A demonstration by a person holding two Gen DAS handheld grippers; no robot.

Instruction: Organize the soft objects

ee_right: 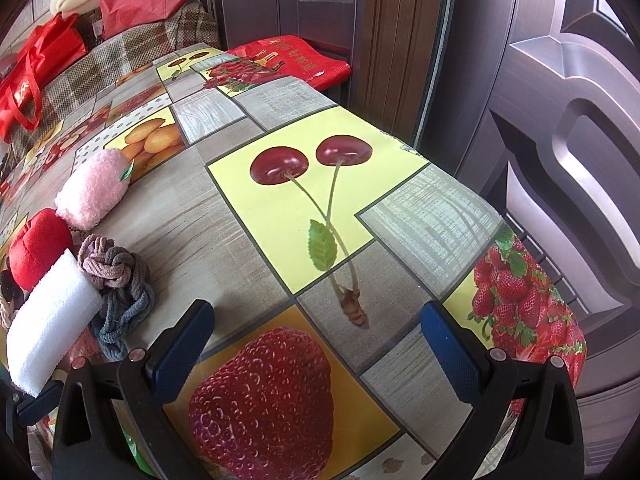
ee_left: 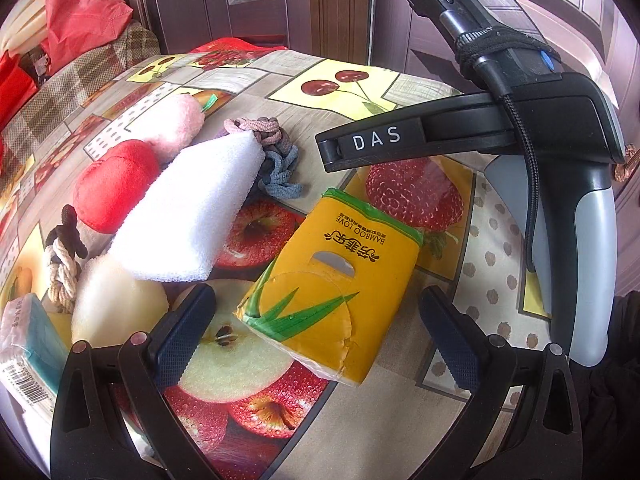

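Along the left of the counter [ee_right: 248,120] the soft things sit bunched: a blue tissue pack [ee_left: 24,336], a red plush [ee_left: 114,184], a pink towel roll [ee_left: 176,124], a white sponge block [ee_left: 188,216] leaning over knotted hair ties [ee_left: 276,160]. The left tongs [ee_left: 316,332] gape wide around the near end of the yellow tissue pack [ee_left: 332,296], touching nothing, so a pickup looks imminent; next they need to lower and pinch its sides. The right tongs [ee_right: 316,344] hang open and empty above bare oilcloth.
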